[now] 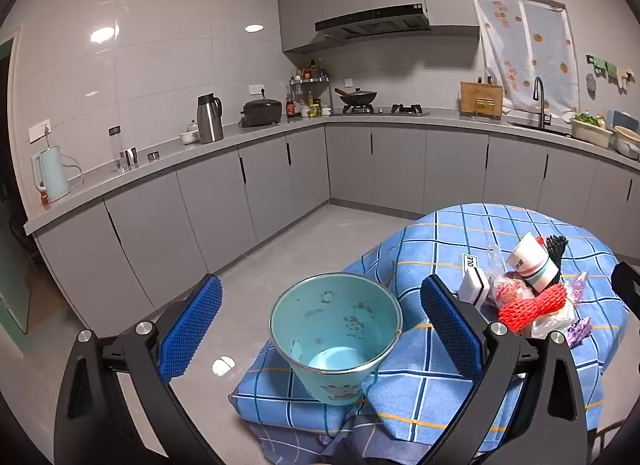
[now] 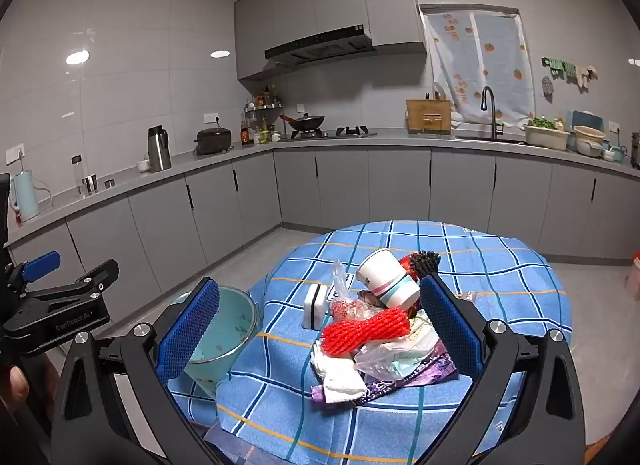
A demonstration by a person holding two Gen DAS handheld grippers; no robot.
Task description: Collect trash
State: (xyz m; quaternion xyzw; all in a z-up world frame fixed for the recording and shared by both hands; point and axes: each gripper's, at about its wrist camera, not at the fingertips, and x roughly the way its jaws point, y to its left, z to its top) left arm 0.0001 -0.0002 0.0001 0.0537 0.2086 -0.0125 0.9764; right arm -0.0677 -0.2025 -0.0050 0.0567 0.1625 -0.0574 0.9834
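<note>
Two grippers, both spread wide with nothing between the pads. My left gripper point(image 1: 320, 321) frames the teal bucket point(image 1: 336, 337), smooth metal-rimmed, empty, low centre of frame. My right gripper point(image 2: 320, 325) frames the trash pile point(image 2: 380, 329) on the blue checked tablecloth point(image 2: 500, 265): paper cup point(image 2: 386, 279), red foam net point(image 2: 366, 331), crinkly plastic, purple wrapper point(image 2: 400, 383). Stuff underneath is hard to make out.

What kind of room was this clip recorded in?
A home kitchen, most likely: a gas stove with a wok under a range hood, a sink faucet by the window, and grey cabinets under the counter.
</note>
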